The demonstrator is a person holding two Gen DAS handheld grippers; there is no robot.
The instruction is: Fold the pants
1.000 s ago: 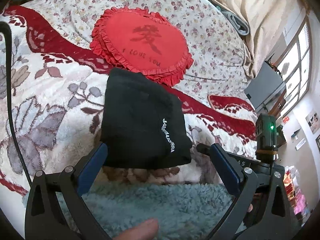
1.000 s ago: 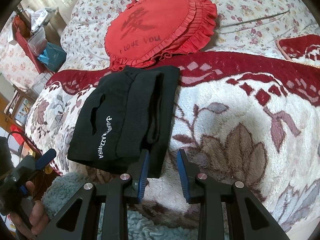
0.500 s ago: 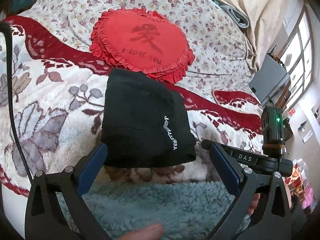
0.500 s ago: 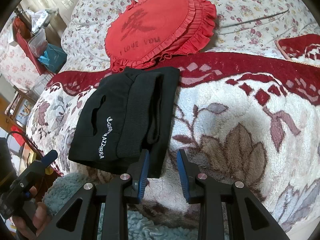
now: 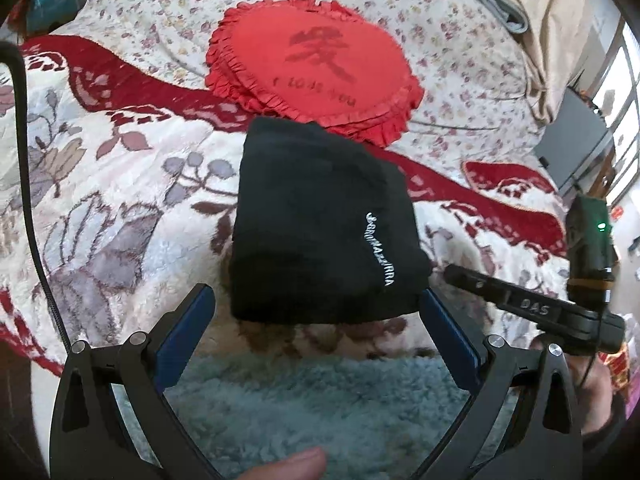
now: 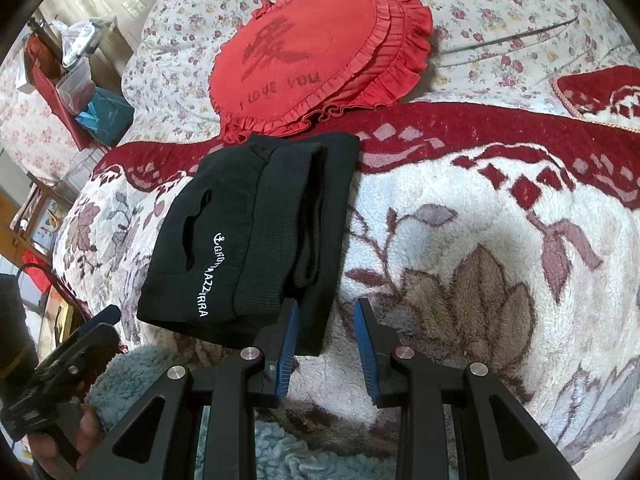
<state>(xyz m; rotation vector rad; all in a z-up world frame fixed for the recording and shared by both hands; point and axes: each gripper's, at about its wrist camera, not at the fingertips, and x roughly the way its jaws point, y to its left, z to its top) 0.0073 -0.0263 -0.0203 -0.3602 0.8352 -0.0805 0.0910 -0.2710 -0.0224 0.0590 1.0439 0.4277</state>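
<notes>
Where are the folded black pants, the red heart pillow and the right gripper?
black pants (image 6: 224,240), right wrist view, near the white lettering.
red heart pillow (image 5: 312,60), left wrist view, centre face.
right gripper (image 6: 326,320), right wrist view, between fingertips.

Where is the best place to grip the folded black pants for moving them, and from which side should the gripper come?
Probably the near edge of the folded black pants, at the thick stack beside the ribbed waistband. Coming from the bed's near side suits it: that edge faces the open right gripper, and the red heart pillow blocks the far side.
</notes>
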